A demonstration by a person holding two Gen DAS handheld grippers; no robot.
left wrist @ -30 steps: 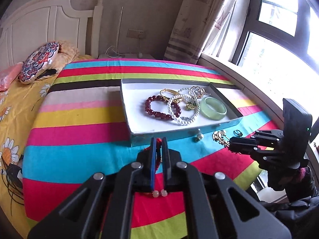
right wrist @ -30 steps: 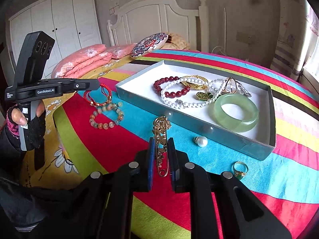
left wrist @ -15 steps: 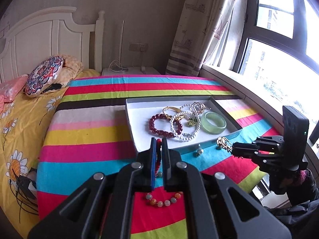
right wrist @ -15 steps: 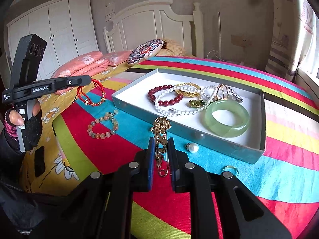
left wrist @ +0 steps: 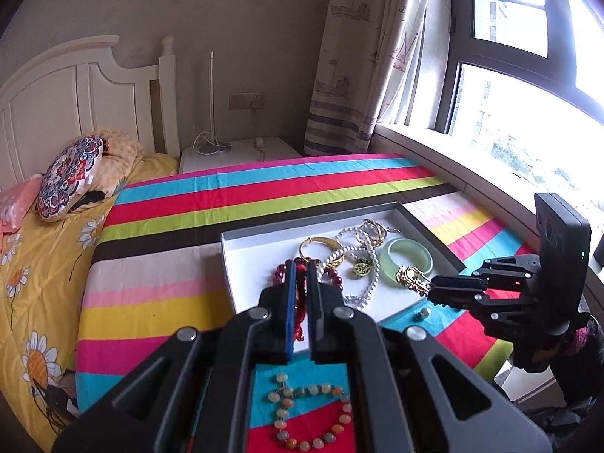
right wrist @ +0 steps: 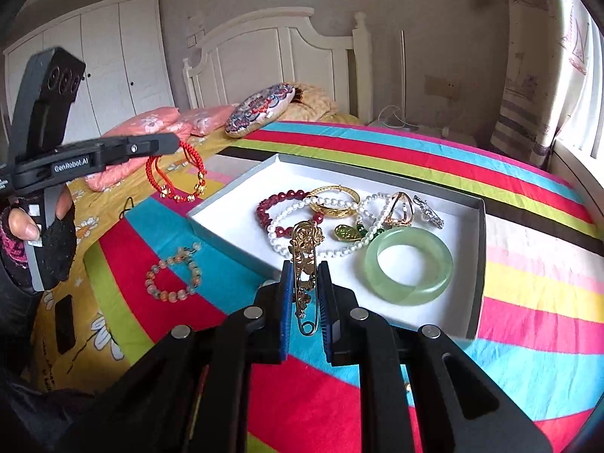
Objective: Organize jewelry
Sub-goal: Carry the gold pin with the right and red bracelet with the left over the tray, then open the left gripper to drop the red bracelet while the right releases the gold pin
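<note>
1. Two grippers hang over the striped bed (right wrist: pixel 490 173), each holding a piece.
2. Left gripper (left wrist: pixel 299 287): fingers narrow, clamped on a red cord bracelet (right wrist: pixel 173 177) that dangles in the air beside the tray (right wrist: pixel 479 264).
3. Right gripper (right wrist: pixel 305 294): fingers pinch a gold brooch (right wrist: pixel 305 253) above the tray's near edge.
4. Beaded bracelet (right wrist: pixel 173 275) lies on the bed outside the tray.

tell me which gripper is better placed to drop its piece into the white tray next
Right, probably. The right gripper holds the gold safety-pin brooch already over the near edge of the white tray, while the left gripper, shut on the red cord bracelet, hangs beside the tray over the striped bedspread.
</note>
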